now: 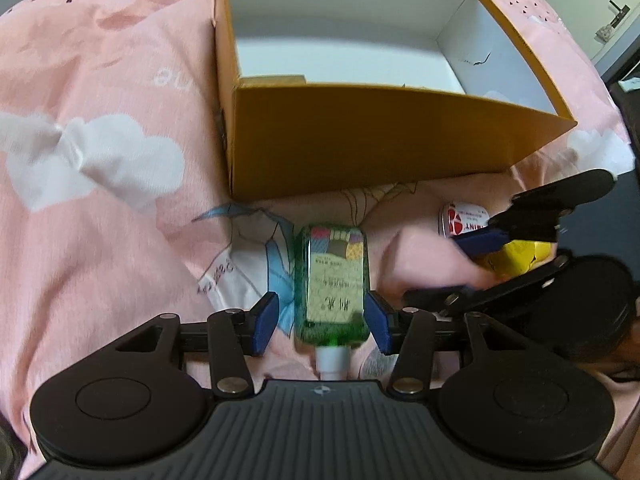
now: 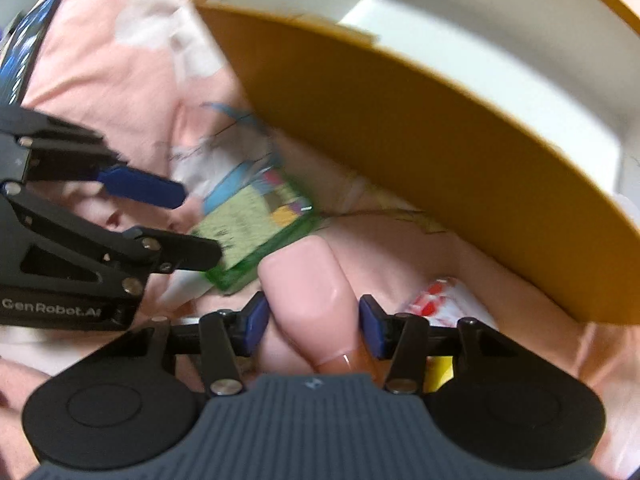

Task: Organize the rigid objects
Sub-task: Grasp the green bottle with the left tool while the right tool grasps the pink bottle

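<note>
A pink bottle [image 2: 310,292] sits clamped between the right gripper [image 2: 314,322] fingers. Ahead-left lies a green bottle [image 2: 256,232]; the left gripper [image 2: 180,220] straddles it. Beyond stands a yellow box [image 2: 400,152].

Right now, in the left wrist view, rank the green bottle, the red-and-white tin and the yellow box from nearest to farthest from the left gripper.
1. Green bottle: between the fingers of the left gripper, lying on the pink bedsheet.
2. Red-and-white tin: ahead and to the right, beside the right gripper.
3. Yellow box: farthest, straight ahead beyond the bottle, open-topped.
</note>
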Tool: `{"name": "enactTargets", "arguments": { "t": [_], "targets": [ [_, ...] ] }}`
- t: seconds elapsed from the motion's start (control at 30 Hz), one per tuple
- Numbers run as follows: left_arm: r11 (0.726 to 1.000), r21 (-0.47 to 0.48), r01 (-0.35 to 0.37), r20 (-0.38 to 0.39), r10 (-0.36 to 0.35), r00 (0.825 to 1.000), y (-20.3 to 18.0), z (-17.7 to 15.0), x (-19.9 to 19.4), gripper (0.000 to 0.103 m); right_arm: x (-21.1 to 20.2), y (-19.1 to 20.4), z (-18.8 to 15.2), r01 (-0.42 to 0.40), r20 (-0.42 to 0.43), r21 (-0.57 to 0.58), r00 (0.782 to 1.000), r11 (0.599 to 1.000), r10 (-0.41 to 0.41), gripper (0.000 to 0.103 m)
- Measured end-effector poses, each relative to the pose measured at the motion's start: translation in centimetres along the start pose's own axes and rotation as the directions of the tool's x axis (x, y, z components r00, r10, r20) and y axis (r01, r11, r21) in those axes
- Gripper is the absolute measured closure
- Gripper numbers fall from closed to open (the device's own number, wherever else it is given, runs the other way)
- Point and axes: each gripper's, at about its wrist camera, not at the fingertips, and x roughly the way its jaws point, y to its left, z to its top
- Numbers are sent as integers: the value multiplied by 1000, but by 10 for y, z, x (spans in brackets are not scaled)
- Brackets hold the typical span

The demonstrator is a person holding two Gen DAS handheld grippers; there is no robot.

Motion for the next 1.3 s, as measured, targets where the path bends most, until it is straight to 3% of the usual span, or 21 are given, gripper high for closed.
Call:
{"name": "enactTargets", "arguments": {
  "t": [0.13, 0.27, 0.43, 0.67, 0.97, 1.3],
  "targets": [
    [999, 28, -28, -11, 29, 1000, -9, 11, 14, 31, -8, -25, -5, 18, 22, 125, 1000, 992, -21, 55],
    [995, 69, -77, -37, 80, 996, -19, 20, 30, 30, -9, -42, -9, -16, 39, 205, 999, 979, 8, 56],
    [993, 80, -85, -65, 90, 994, -25, 26, 48, 29, -5, -51, -10, -47, 44, 250, 998, 967, 37, 54],
    [993, 70, -99, -79, 104, 991, -25, 30, 68, 29, -3, -44, -6, -37, 53, 225, 998, 974, 25, 54],
    [998, -1, -68, -63, 67, 996, -13, 33, 71, 48, -2, -43, -1, -41, 85, 189, 996, 981, 25, 56],
    [999, -33, -39, 6, 39, 999, -10, 17, 47, 52, -11, -41, -8, -37, 112, 209, 994, 977, 14, 58]
  ]
}}
